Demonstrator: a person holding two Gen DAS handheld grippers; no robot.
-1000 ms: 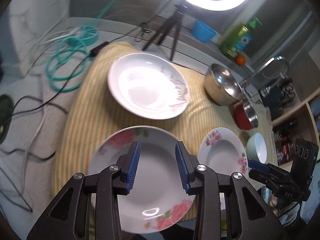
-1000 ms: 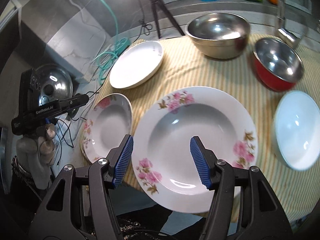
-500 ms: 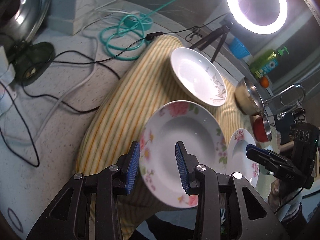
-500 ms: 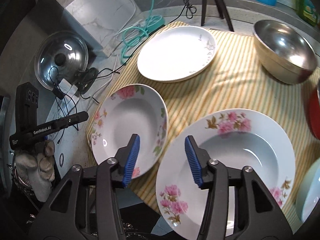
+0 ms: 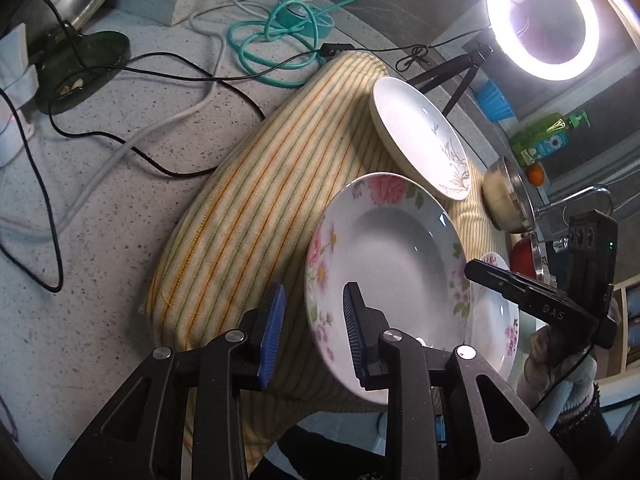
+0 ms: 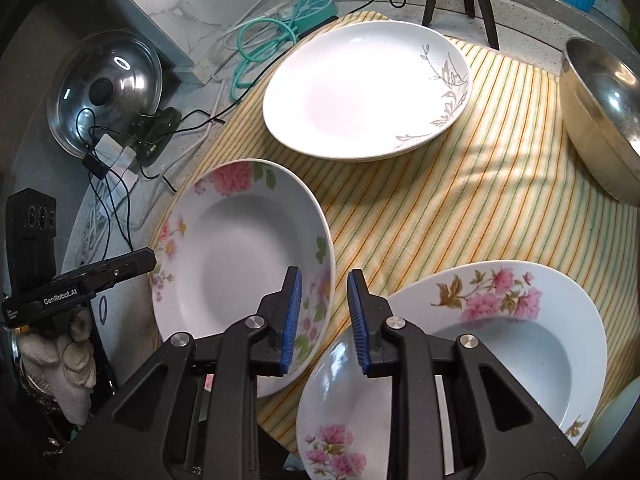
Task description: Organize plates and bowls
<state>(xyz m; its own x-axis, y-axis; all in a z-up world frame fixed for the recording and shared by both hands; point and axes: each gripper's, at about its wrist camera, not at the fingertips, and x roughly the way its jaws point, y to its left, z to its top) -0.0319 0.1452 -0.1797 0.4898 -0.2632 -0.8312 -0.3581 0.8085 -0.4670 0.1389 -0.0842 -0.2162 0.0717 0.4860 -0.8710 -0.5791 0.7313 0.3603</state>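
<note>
both tongs, left (image 5: 312, 330) and right (image 6: 323, 318), are closing on opposite rims of the pink-flowered deep plate (image 6: 244, 264) at the striped cloth's (image 6: 460, 208) near edge, seemingly not yet clamped; next, a level two-sided lift.

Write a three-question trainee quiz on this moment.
1. True or false: the white plate lies on the striped cloth.
2. Which rim sits between the fingers of the left claw? A the flowered plate; B the white plate; C neither.
3. What lies coiled on the counter beyond the cloth?
Key: 1 true; 2 A; 3 a teal cable.
</note>
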